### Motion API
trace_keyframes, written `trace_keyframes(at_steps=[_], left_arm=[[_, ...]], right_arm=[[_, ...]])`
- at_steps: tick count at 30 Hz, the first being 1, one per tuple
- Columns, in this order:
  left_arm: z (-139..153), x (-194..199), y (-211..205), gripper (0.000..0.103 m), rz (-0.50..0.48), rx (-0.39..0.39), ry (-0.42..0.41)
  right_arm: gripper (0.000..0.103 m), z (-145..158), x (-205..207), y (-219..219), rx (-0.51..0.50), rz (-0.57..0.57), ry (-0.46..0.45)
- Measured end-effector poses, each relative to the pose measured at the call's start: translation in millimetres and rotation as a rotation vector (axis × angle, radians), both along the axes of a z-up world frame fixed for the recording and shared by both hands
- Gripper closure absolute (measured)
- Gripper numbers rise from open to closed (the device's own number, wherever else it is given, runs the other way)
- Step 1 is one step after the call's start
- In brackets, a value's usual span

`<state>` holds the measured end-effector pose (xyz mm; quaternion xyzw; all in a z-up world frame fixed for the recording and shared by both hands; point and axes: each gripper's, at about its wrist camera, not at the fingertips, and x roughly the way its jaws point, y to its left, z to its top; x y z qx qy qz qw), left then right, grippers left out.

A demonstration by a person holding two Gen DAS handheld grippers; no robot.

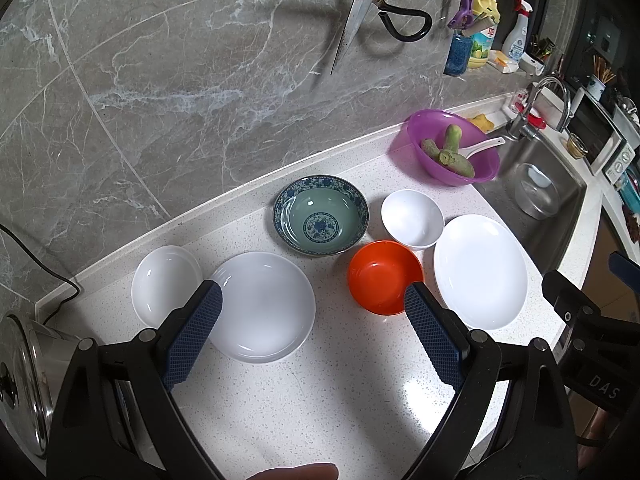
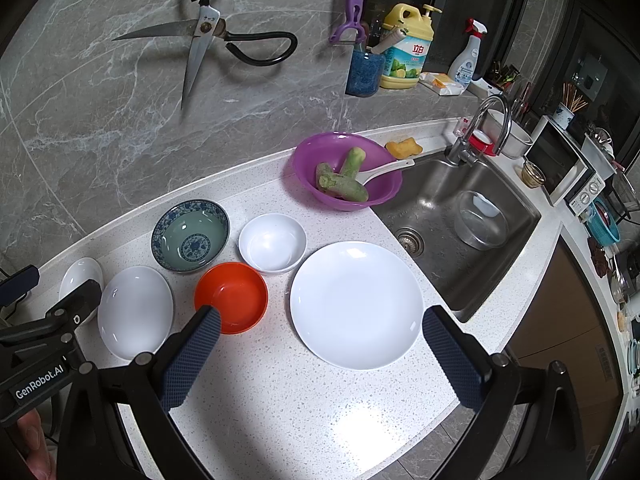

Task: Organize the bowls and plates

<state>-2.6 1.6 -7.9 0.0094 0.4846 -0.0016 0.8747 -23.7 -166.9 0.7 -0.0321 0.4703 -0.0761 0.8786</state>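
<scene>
On the white counter lie a small white dish (image 1: 166, 280) (image 2: 80, 278), a medium white plate (image 1: 262, 306) (image 2: 135, 312), a blue-patterned bowl (image 1: 320, 216) (image 2: 190, 236), an orange bowl (image 1: 384, 276) (image 2: 232, 298), a small white bowl (image 1: 412, 218) (image 2: 272, 242) and a large white plate (image 1: 480, 270) (image 2: 356, 304). My left gripper (image 1: 314, 304) is open and empty, above the medium plate and orange bowl. My right gripper (image 2: 322, 322) is open and empty, hovering over the large plate's near side.
A purple basin (image 1: 452, 146) (image 2: 346, 170) with green vegetable pieces and a white spoon stands by the steel sink (image 2: 460, 224). Scissors (image 2: 200, 40) hang on the marble wall. A steel pot (image 1: 24, 380) sits at the left. The counter's front edge is near.
</scene>
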Motion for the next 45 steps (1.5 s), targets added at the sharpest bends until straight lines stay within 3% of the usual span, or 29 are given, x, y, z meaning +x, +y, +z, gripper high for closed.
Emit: trace_keyframes(at_steps=[45], left_arm=[[-17.6,-4.5,1.4,0.010,-0.010,-0.006,0.011]], right_arm=[[0.000,-4.6,-7.0,-2.0,0.002,0.001,0.003]])
